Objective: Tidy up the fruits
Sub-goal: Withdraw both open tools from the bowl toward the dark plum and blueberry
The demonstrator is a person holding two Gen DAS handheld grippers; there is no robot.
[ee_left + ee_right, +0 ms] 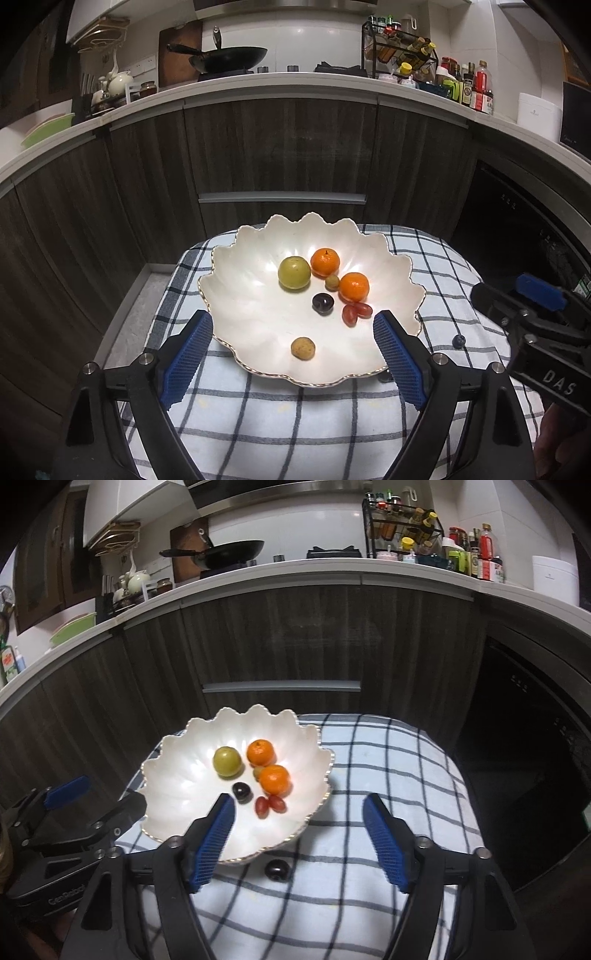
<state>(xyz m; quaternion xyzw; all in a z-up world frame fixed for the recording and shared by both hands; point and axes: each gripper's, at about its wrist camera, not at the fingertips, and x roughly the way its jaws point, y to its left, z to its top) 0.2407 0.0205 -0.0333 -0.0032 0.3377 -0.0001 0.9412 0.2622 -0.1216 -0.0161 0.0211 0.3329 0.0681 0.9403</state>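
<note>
A white scalloped bowl (pixel 243 295) (pixel 177 779) sits on a checked cloth. It holds a green fruit (pixel 294 273) (pixel 227 761), two oranges (pixel 324 262) (pixel 354 286), a small green-brown fruit (pixel 332 282), a dark plum (pixel 323 303) (pixel 241 791), two red grape tomatoes (pixel 354 312) (pixel 269 805) and a small tan fruit (pixel 303 348). A dark fruit (pixel 276 869) lies on the cloth just in front of the bowl, and a small dark berry (pixel 458 341) lies right of it. My left gripper (pixel 293 354) is open over the bowl's near rim. My right gripper (pixel 299 834) is open above the dark fruit.
The checked cloth (pixel 295 424) (pixel 388 768) covers a small raised surface. Dark cabinet fronts (pixel 280 155) stand behind it. A countertop above carries a wok (pixel 229 59), a spice rack (pixel 402 51) and bottles (pixel 476 88). A dark appliance (pixel 535 757) is at the right.
</note>
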